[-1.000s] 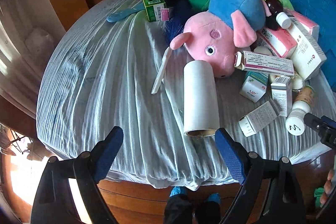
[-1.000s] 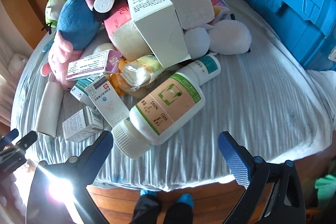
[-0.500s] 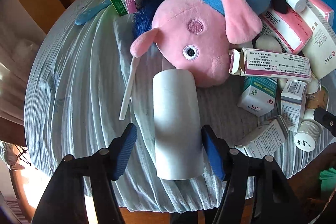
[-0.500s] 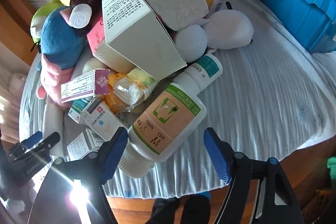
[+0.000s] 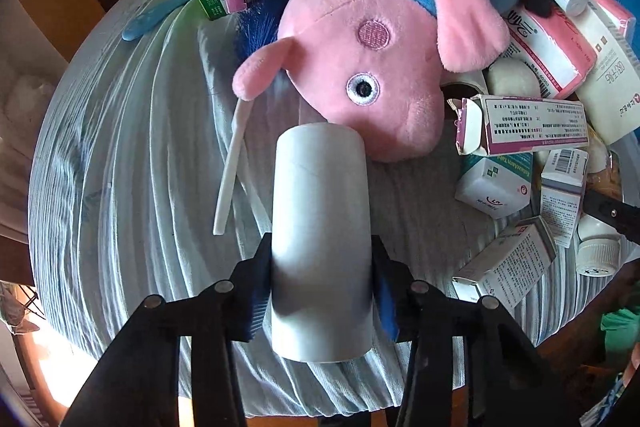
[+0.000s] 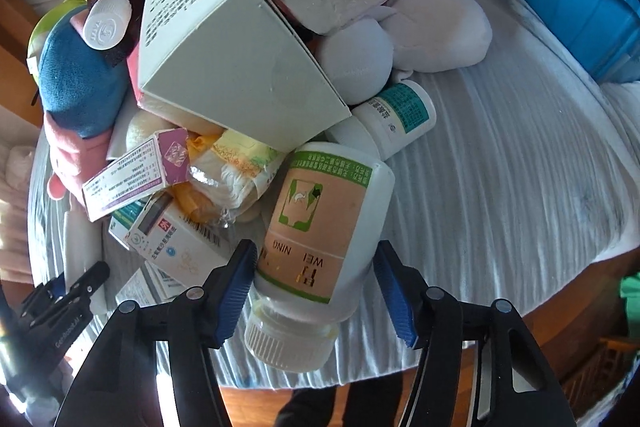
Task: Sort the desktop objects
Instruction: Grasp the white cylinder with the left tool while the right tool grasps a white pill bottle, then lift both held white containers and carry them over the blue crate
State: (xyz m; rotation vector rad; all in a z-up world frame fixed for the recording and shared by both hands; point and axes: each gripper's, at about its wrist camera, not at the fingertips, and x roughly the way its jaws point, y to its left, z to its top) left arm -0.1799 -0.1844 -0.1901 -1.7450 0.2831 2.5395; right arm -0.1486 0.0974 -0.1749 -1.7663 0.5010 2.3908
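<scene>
Blue-padded fingers of your left gripper (image 5: 320, 291) have just closed onto the white roll (image 5: 320, 223) to lift it clear of the pile, while your right gripper (image 6: 316, 291), also just closing, brackets the large white bottle (image 6: 320, 227) with its right pad not yet touching.

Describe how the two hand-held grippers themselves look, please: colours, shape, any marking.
Each hand-held gripper, left and right, has two black plastic fingers with round silver rivets. The fingertips carry blue ribbed pads. In the right wrist view the left one's black body shows at the lower left with small pale lettering, too small to read fully.
</scene>
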